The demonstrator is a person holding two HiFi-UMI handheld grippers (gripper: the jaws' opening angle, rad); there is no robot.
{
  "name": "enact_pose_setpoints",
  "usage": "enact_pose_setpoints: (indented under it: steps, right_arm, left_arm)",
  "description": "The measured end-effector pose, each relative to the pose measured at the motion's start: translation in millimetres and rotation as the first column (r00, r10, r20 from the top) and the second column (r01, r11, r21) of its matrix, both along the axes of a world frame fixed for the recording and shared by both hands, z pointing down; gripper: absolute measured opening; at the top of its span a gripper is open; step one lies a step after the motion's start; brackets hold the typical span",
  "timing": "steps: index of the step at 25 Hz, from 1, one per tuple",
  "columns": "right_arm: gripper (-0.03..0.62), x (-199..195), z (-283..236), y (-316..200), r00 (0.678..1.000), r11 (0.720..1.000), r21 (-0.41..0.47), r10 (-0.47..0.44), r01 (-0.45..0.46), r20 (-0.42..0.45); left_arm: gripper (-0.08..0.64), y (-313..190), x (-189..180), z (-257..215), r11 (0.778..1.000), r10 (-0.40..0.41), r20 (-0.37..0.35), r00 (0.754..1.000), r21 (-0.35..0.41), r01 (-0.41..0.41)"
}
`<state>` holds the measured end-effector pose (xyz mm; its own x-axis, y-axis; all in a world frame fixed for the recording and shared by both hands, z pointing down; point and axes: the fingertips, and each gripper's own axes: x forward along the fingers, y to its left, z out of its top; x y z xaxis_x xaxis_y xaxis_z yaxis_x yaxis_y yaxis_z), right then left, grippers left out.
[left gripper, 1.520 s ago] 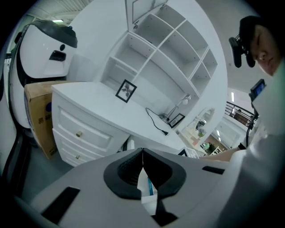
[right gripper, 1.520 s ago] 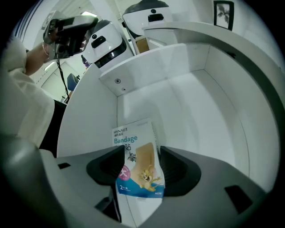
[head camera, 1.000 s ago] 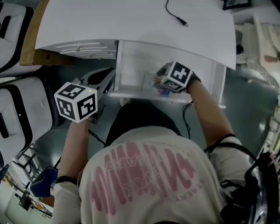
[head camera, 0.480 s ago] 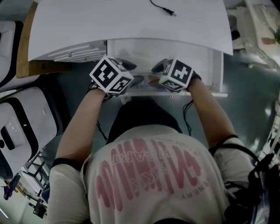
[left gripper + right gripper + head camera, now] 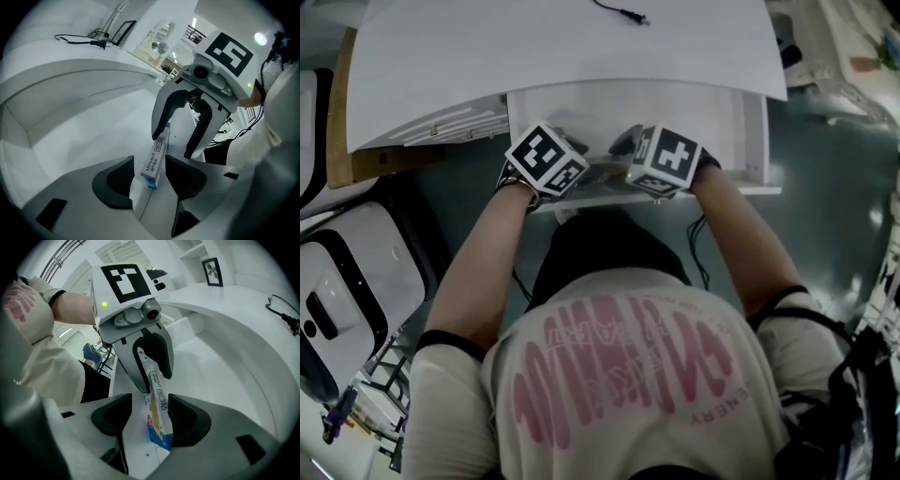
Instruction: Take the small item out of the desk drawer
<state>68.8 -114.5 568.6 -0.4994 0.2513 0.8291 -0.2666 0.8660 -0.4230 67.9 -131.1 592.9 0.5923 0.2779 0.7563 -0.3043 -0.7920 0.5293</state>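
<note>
Small flat white carton w/ a blue end and printed lettering (image 5: 157,157) looks lifted just clear of the open white desk drawer (image 5: 741,122), at the drawer's front edge, upper centre of the head view, tho there the marker cubes hide it. The right gripper (image 5: 146,420) has it: jaws partway in and clamped on the carton. It sits lower centre of the right gripper view, hard against the pad on frame right w/ a sliver of white on the other side. The left gripper (image 5: 149,180) meets it nose to nose. Its jaws have just been opening and stand wide, carton btwn them but pads not pressing, w/ a clear gap on frame left. Key relation: the carton's long axis runs straight from one gripper to the other. In the left gripper view the near end is btwn the left pads and the far end is up-frame at the right gripper's fingers, so each gripper is on one end, neither nearer. Prob step: hand-over or a two-gripper lift out. The left gripper need only close where it is, no reach. Risk: thin carton may twist if the pads bite off-centre
</note>
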Motion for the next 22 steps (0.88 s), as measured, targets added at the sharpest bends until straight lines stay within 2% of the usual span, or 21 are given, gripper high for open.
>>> enact_pose_setpoints:
  steps: [8, 15, 22]
  right_arm:
    - [0.258, 0, -1, 0, 1.000, 1.000, -0.020, 0.014, -0.014, 0.014]
    - [0.259, 2, -3, 0, 1.000, 0.999, -0.025, 0.029, -0.028, 0.014]
    - [0.272, 10, -10, -19, 0.988, 0.988, 0.030, 0.154, -0.154, 0.020]
  left_arm:
    - [0.167, 9, 8, 6, 0.998, 0.054, -0.006, 0.999, -0.020, -0.054]
    - [0.149, 10, 9, 3, 0.997, 0.072, -0.016, 0.997, -0.024, -0.073]
    - [0.120, -1, 13, -12, 1.000, 0.010, -0.066, 0.998, -0.018, -0.011]
